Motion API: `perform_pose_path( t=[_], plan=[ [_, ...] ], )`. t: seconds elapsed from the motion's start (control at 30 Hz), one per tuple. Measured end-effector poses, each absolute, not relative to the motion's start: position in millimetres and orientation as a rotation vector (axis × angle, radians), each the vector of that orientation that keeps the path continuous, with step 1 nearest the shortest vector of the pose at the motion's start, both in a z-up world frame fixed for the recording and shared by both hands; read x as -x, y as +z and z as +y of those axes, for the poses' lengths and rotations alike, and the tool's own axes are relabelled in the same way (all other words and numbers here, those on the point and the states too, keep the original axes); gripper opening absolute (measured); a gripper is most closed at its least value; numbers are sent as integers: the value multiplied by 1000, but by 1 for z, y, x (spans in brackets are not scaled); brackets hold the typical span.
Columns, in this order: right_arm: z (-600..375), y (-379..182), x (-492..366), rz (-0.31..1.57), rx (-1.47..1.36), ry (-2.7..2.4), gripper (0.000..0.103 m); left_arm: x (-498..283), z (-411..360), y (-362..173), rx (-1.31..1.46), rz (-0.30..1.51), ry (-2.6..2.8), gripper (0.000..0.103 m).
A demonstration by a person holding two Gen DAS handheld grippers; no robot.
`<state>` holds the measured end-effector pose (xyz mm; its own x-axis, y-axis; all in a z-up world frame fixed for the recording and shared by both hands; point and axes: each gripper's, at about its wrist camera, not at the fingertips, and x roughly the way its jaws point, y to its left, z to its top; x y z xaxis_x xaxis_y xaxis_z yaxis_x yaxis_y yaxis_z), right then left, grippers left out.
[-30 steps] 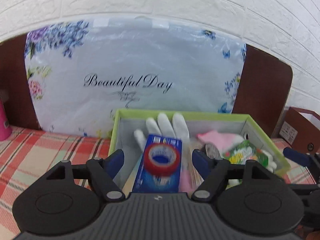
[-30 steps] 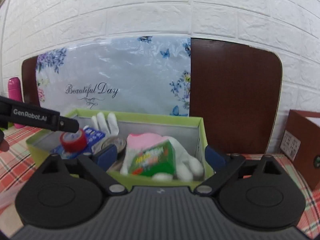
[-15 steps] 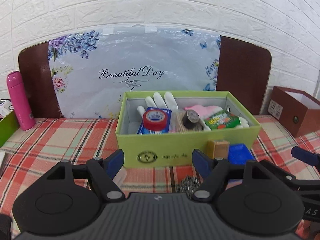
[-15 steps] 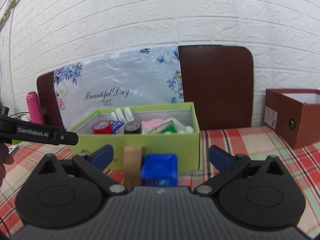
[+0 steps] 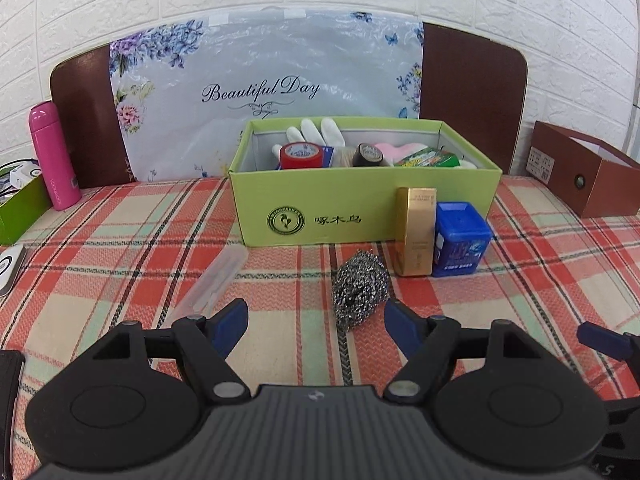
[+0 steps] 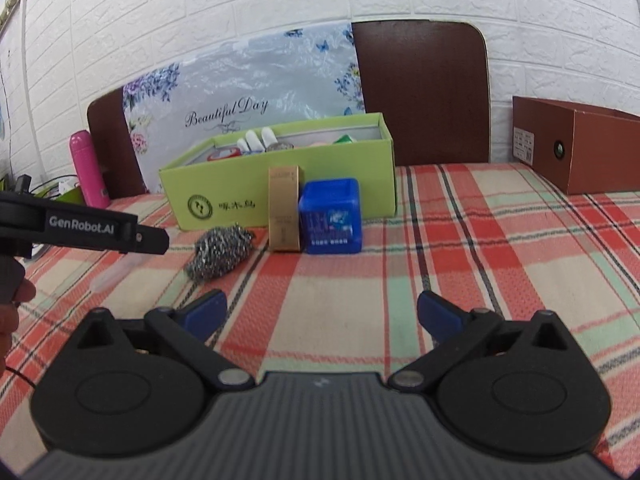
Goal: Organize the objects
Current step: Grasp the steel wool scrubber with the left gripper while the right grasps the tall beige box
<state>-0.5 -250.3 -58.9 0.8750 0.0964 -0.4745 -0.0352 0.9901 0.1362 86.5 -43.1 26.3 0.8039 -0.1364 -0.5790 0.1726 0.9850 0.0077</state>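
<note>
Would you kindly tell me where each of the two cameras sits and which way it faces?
Left wrist: on the left gripper, facing the green cardboard box across the plaid tablecloth; its own open jaws show.
Right wrist: on the right gripper, facing the same box from further right; own open jaws, left gripper and a hand show.
Shared: steel wool scourer.

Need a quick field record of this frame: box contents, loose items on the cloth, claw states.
box: green box, open top
in box: white glove, red tape roll, dark roll, green packet
loose on cloth: steel scourer, gold carton, blue tub, clear case
gold carton vs blue tub: side by side, in front of box
left claw: open, empty
right claw: open, empty, jaws just widened
</note>
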Motion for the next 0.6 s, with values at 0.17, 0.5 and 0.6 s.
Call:
perform_pose_path(
  t=[0.17,0.5,0.6],
  plan=[
    [-249,-60,6,514,-110,67,103,-96,-43,15,-12,607,-221,78],
    [-246,-50,-11,471,-51,53,94,-135,-47,-10,28,685,-350,23],
    [-239,-39,-34,430,-26,68,86,-125,-39,-8,37,678,-369,21]
  ],
)
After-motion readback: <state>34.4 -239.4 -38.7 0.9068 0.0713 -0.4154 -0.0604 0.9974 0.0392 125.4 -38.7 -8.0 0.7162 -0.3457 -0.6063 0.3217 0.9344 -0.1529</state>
